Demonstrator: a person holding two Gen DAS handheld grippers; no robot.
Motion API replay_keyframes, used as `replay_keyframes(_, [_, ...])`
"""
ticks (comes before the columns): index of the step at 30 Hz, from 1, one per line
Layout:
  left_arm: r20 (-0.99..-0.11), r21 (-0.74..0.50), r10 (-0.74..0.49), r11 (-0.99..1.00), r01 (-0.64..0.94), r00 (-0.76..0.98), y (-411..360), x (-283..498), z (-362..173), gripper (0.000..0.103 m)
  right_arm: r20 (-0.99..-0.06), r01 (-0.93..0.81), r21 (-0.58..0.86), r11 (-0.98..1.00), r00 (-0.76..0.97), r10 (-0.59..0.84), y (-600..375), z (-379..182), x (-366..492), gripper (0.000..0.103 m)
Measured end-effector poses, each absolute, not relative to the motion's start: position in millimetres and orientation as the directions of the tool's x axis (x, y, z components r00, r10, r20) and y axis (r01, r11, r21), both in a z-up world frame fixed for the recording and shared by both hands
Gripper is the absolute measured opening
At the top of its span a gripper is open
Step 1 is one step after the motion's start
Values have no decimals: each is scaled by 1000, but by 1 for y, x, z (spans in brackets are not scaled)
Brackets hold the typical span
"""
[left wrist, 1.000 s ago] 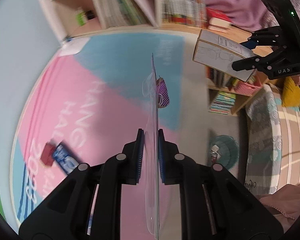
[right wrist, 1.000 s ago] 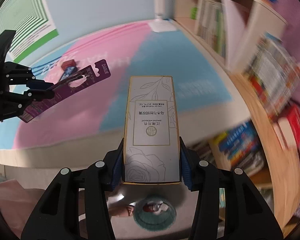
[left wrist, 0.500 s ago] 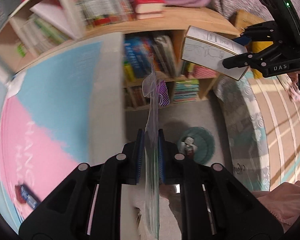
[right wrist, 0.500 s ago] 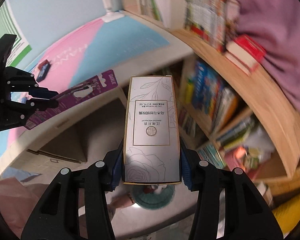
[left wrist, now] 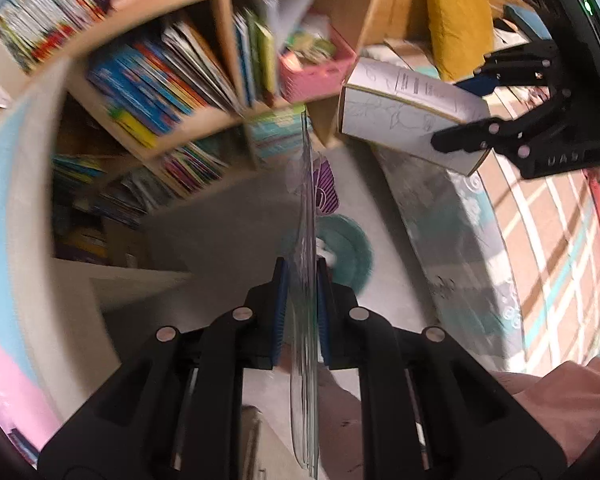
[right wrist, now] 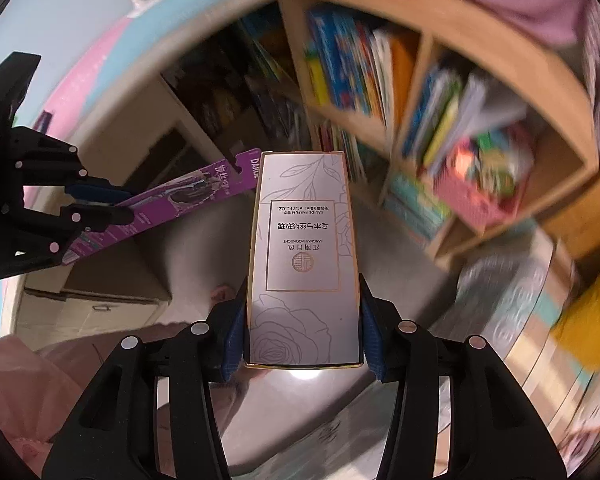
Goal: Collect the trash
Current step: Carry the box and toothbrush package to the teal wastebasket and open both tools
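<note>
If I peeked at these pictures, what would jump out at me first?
Probably the pale perfume box with drawn roses, squeezed between the right tongs in the middle of the right view. Next, the flat purple package pinched in the left tongs at the left edge. Behind both stands a wooden bookshelf crammed with colourful books, and a teal bin sits on the floor below.

Bare grey floor [left wrist: 228, 240] lies open beneath both grippers, around the teal bin [left wrist: 350, 248]. The bookshelf [right wrist: 440, 92] blocks ahead, a cardboard box [right wrist: 100, 296] and table edge [left wrist: 28, 208] crowd the left.
</note>
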State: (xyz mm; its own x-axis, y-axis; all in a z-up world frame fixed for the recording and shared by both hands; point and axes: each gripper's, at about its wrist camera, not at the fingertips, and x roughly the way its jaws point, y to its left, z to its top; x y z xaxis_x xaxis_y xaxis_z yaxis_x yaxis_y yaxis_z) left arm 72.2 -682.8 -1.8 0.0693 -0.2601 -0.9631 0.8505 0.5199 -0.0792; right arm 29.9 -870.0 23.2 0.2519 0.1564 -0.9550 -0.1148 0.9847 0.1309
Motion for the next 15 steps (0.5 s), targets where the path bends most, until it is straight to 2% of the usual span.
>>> replay_keyframes(12, [-985, -108, -169, 457, 883, -33, -709, 48, -60, 14, -969, 8, 201, 980, 150, 197, -877, -40, -5, 51])
replay_keyframes(13, [-985, -113, -168, 457, 882, -39, -711, 47, -63, 20, -968, 12, 206, 979, 147, 202, -877, -41, -6, 51])
replay_keyframes(14, [-985, -113, -167, 456, 883, -40, -713, 47, -65, 33, -968, 19, 209, 978, 145, 205, -878, -43, -7, 51])
replay_keyframes(15, [-985, -113, -171, 453, 884, -39, -716, 47, -67, 41, -968, 23, 212, 977, 144, 207, -878, -44, -7, 51])
